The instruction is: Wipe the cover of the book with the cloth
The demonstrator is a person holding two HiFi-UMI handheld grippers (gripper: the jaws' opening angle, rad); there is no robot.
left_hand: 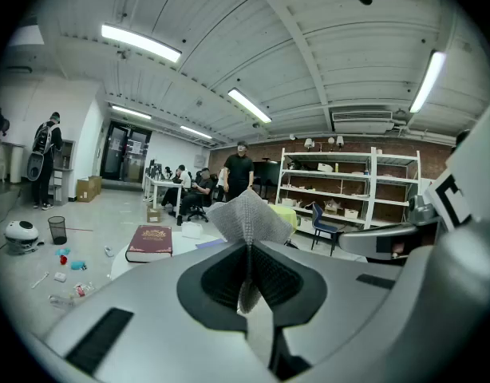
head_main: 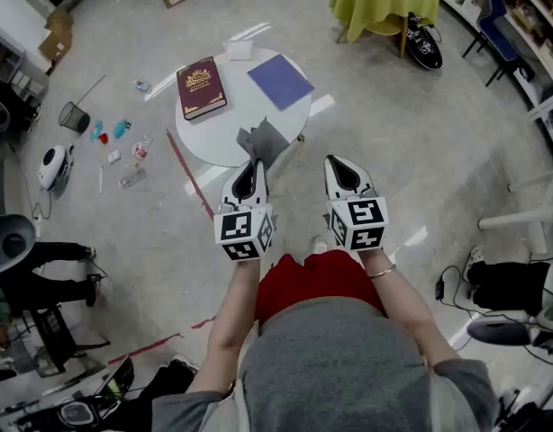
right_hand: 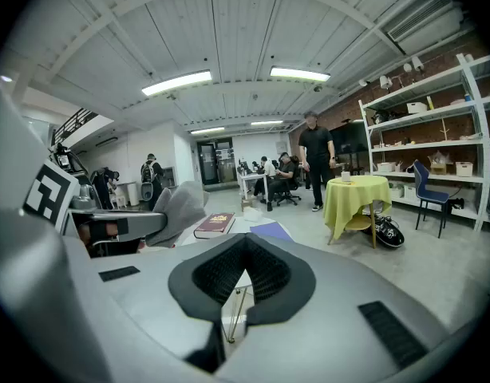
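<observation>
Carrying stage, by the look of it: no wiping begun yet. Clamped in the left gripper point(head_main: 249, 176), a grey cloth point(head_main: 263, 141), pinched by 1 fold between pads pressed together, with the rest fanning up and forward past the tips. On the other side, the right gripper point(head_main: 346, 176): shut tight, nothing between its pads, just beside the left one and apart from it.

Well ahead of both, flat and closed on the far left part of a round white table point(head_main: 224, 140), cover up: the maroon book point(head_main: 201, 87). To its right and apart from it, a blue sheet point(head_main: 280, 81). From the head view, cloth over the table's near rim, clear of the book.

Next, most likely: forward and to the left across the table with the left gripper, then down until the loose part of the cloth lies on the cover, then sweeping strokes. Light pressure advisable, given a loose book liable to slide. Possibly a steadying touch at the book's edge with the free right gripper.

As for writing: gold ornament and a gold border on the cover, any title too small to read. Only black-and-white square patterns on the 2 cubes point(head_main: 243, 232), no words. No brand legible anywhere.
</observation>
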